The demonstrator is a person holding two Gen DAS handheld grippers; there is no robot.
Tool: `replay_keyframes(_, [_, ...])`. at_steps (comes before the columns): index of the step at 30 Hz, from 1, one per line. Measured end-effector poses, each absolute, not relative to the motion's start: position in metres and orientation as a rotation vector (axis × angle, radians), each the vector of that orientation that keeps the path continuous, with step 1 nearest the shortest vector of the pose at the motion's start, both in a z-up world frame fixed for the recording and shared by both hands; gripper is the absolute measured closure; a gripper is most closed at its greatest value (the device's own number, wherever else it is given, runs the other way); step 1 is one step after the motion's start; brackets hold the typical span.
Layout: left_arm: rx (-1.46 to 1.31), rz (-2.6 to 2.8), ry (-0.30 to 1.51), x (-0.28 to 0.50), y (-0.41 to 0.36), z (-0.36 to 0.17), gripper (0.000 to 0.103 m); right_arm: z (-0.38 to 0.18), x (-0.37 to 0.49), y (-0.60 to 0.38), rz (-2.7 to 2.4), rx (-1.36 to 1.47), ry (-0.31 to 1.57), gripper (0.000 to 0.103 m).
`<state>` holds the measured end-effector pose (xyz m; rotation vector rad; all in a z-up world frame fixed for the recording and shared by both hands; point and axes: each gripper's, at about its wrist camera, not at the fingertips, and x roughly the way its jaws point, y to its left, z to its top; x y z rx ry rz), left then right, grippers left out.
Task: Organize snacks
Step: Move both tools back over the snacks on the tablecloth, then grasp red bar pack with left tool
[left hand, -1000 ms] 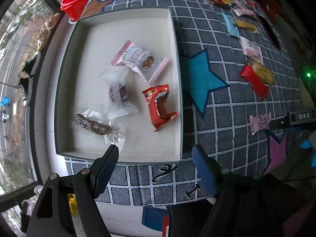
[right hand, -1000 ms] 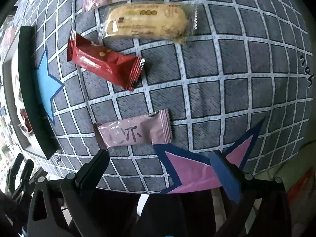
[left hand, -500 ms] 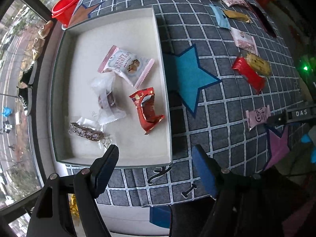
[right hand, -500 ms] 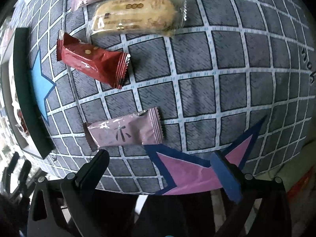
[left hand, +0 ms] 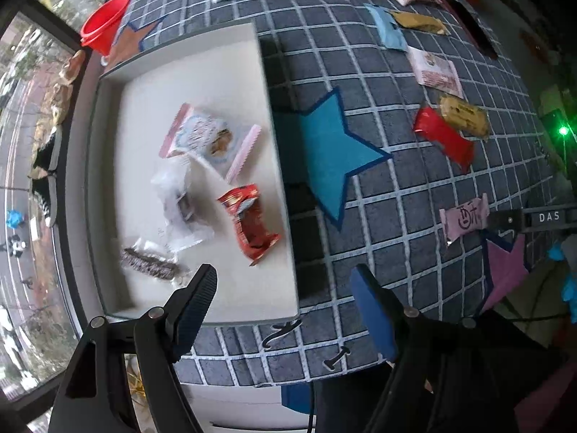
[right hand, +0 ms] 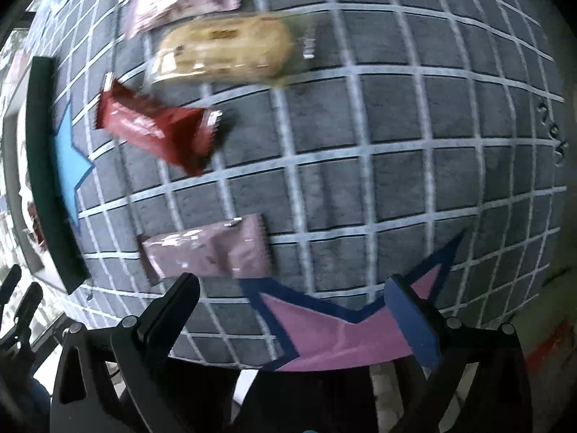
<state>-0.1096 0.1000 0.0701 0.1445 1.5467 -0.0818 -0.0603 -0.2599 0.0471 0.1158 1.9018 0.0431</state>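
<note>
The left tool (left hand: 285,288) hangs with its two fingers spread wide and nothing between them, above the near edge of a shallow white rectangular tray (left hand: 194,68) that rests on a bench covered by a grey grid-patterned cloth (left hand: 389,187). Four snacks lie inside the tray: a pink-and-white cookie packet (left hand: 209,140) toward the middle, a crumpled clear wrapper with a dark piece inside (left hand: 180,205) just below it, a red crinkled wrapper (left hand: 250,222) near the tray's right wall, and a dark chocolate bar in clear film (left hand: 148,263) closest to the left tool's black finger. A blue star printed on the cloth (left hand: 331,155) sits just beside the tray's right wall. Farther right on the cloth lie a red glossy packet (left hand: 443,139) touching a tan biscuit in clear wrap (left hand: 465,115), and a small pink wrapped bar (left hand: 465,218) near a pink star print (left hand: 505,270). A red plastic cup (left hand: 104,23) stands beyond the tray's far left corner. The right tool (right hand: 292,296) is likewise spread apart and holding nothing, poised over the cloth with the small pink wrapped bar (right hand: 205,252) just ahead of its black finger; the view is blurred.
</note>
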Motion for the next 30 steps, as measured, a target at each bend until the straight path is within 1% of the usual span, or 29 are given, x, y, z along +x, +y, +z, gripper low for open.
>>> replay_keyframes(5, [0.197, -0.135, 1.545, -0.102, 0.071, 0.068, 0.023, 0.053, -0.070, -0.260, 0.070, 0.087, 1.891, 0.000])
replay_keyframes(10, [0.229, -0.199, 1.547, -0.090, 0.042, 0.063, 0.023, 0.048, -0.085, -0.285, 0.045, 0.116, 1.901, 0.000])
replay_keyframes(12, [0.182, -0.229, 1.565, -0.079, 0.028, 0.059, 0.023, 0.047, -0.090, -0.300, 0.034, 0.107, 1.901, 0.000])
replay_keyframes(16, [-0.047, -0.237, 1.650, -0.046, 0.005, 0.040, 0.023, 0.047, -0.093, -0.332, 0.023, 0.035, 1.885, 0.000])
replay_keyframes(19, [-0.192, -0.180, 1.685, -0.026, -0.005, 0.027, 0.023, 0.046, -0.093, -0.352, 0.020, -0.020, 1.854, 0.000])
replay_keyframes(22, [-0.278, -0.096, 1.700, -0.016, -0.012, 0.012, 0.023, 0.047, -0.082, -0.376, 0.023, -0.051, 1.841, 0.000])
replay_keyframes(26, [-0.332, -0.002, 1.713, -0.009, -0.018, -0.006, 0.023, 0.042, -0.067, -0.400, 0.037, -0.043, 1.839, 0.000])
replay_keyframes(28, [-0.346, 0.033, 1.696, -0.008, -0.023, -0.009, 0.020, 0.042, -0.067, -0.403, 0.044, -0.054, 1.827, 0.000])
replay_keyframes(30, [-0.302, 0.062, 1.677, -0.007, -0.030, -0.010, 0.018, 0.044, -0.066, -0.404, 0.048, -0.057, 1.816, 0.000])
